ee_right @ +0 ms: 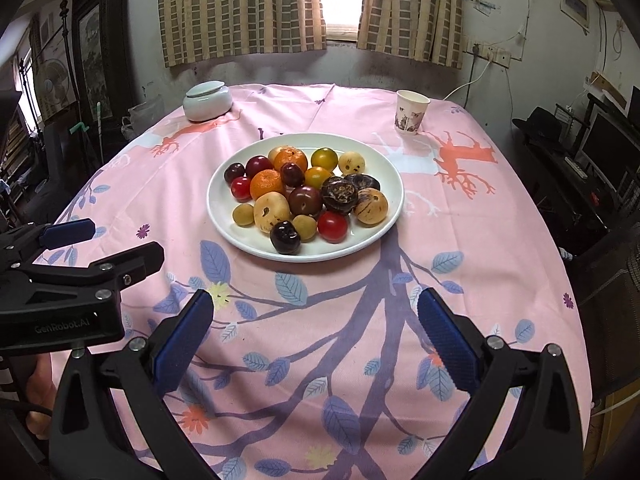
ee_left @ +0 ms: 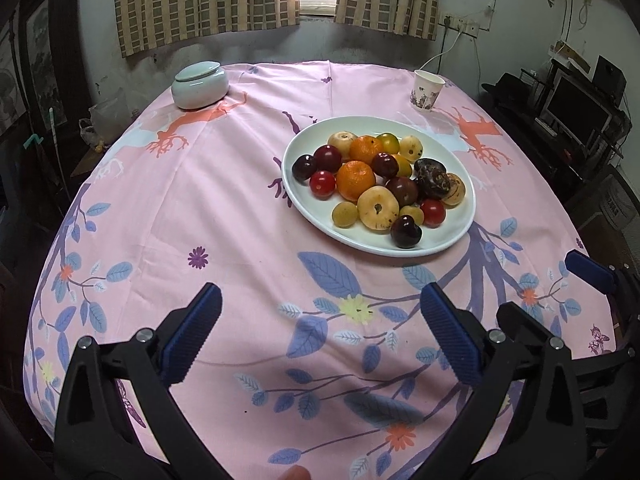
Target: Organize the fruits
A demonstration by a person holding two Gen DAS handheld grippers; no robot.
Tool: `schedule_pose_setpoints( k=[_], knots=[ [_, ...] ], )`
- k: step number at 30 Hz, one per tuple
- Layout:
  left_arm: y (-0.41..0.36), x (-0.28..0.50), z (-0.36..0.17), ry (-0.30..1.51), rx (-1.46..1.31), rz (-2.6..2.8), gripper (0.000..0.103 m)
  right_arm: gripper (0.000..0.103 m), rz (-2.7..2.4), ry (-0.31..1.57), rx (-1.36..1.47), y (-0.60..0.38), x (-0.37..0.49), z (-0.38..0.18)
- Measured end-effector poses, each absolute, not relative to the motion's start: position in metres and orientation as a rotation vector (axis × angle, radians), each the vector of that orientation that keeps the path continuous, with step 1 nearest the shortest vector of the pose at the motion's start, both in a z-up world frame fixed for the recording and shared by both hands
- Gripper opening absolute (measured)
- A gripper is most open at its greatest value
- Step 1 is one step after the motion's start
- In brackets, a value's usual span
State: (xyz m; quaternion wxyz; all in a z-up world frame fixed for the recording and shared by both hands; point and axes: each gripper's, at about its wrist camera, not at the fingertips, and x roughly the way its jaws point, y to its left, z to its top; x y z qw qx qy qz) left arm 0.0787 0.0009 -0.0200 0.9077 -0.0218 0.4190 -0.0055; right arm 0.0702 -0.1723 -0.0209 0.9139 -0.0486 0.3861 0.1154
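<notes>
A white plate (ee_left: 460, 236) (ee_right: 224, 224) holds a heap of mixed fruit: two oranges (ee_left: 355, 180) (ee_right: 267, 184), dark plums (ee_left: 406, 232) (ee_right: 285, 237), red tomatoes (ee_left: 322, 183) (ee_right: 332, 225), pale yellow fruits (ee_left: 377, 208) (ee_right: 271, 213) and brown wrinkled ones (ee_left: 432, 178) (ee_right: 339, 195). My left gripper (ee_left: 320, 332) is open and empty, over the cloth short of the plate; it also shows at the left edge of the right wrist view (ee_right: 116, 246). My right gripper (ee_right: 314, 336) is open and empty, in front of the plate; one of its fingers (ee_left: 592, 272) shows in the left wrist view.
A pink floral cloth (ee_left: 224, 200) (ee_right: 480, 240) covers the round table. A lidded pale ceramic jar (ee_left: 200, 85) (ee_right: 207, 101) stands at the back left, a paper cup (ee_left: 426, 90) (ee_right: 411, 113) at the back right. Shelves with a monitor (ee_left: 576, 108) stand at the right.
</notes>
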Motion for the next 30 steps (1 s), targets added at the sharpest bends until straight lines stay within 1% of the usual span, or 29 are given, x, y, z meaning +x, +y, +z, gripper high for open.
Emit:
schedule_pose_setpoints(
  k=[22,30],
  knots=[
    [-0.002,0.065,-0.011,0.837,-0.029,-0.011,0.101,0.102,0.225,0.813,-0.087,-0.173,0.065,-0.023],
    [0.002,0.067,-0.013,0.855,-0.039,0.007,0.101,0.102,0.228,0.812,-0.087,-0.172,0.062,-0.021]
  ],
)
